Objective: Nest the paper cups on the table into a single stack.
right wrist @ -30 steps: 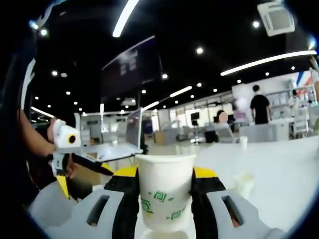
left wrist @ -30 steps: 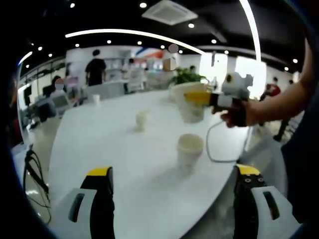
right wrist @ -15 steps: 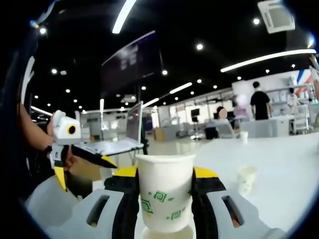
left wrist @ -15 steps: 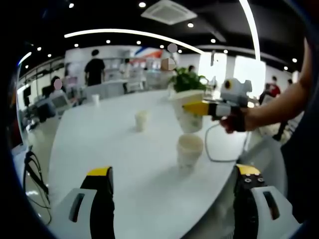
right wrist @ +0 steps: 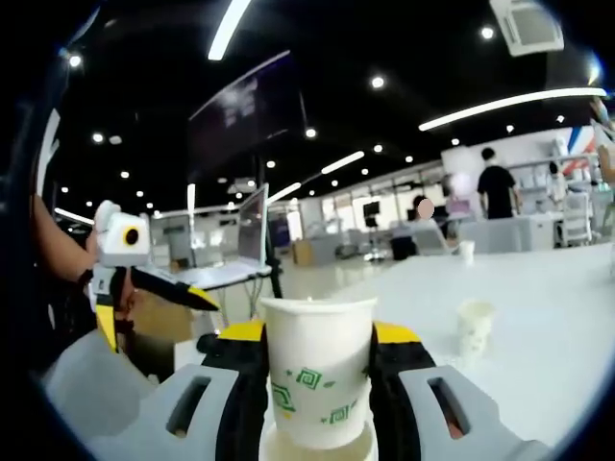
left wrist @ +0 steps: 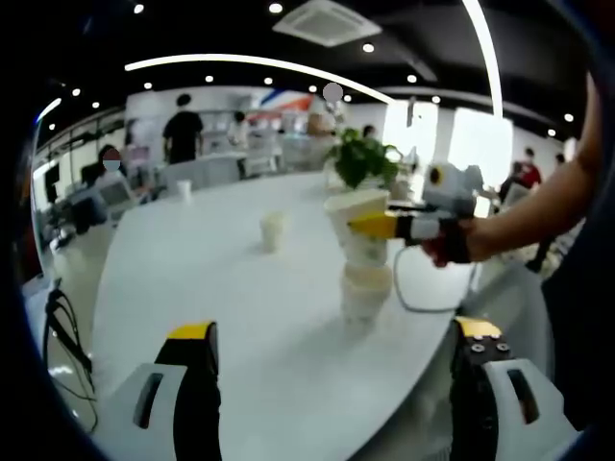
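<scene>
Right gripper [right wrist: 319,384] lowered its clamped cup [right wrist: 317,370] onto another [left wrist: 365,293] (left jaws apart); three cups.

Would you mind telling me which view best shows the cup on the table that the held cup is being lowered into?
The left gripper view: there the lower cup stands on the white table in full, with the held cup in the right gripper directly above it. The right gripper view shows just its rim beneath the held cup.

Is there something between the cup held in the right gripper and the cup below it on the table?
Nothing visible does. The right gripper holds the cup directly above the cup on the table, its base already at that cup's rim. The other cups stand farther back, off to the side.
</scene>
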`<action>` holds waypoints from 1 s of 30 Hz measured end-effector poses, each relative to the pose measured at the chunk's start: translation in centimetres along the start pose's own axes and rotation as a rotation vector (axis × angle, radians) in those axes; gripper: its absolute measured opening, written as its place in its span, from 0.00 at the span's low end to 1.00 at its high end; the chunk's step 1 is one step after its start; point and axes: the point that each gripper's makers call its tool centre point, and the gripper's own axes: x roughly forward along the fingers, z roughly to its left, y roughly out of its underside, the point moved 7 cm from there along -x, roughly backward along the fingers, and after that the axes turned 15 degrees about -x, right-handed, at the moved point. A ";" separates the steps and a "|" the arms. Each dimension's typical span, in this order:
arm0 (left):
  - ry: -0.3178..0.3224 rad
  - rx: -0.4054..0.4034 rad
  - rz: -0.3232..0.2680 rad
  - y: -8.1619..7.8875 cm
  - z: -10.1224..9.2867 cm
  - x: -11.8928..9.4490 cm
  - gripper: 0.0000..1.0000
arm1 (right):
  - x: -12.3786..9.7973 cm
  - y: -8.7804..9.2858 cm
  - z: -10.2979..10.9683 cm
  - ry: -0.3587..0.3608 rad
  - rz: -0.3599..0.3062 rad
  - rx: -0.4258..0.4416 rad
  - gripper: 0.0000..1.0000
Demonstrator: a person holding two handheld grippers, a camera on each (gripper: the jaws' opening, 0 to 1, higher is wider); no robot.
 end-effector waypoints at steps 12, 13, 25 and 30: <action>-0.006 0.002 0.006 0.1 0.1 -0.3 0.98 | 0.0 1.9 0.2 0.005 0.040 0.015 0.38; -0.006 0.003 0.006 0.1 0.1 -0.3 0.98 | 0.0 2.1 0.3 0.003 0.048 0.019 0.38; -0.006 0.002 0.004 0.0 -0.1 -0.3 0.98 | -0.4 2.8 0.4 -0.002 0.095 0.021 0.39; -0.002 0.002 0.003 0.0 -0.2 -0.2 0.98 | -0.4 3.4 0.9 -0.022 0.124 0.000 0.39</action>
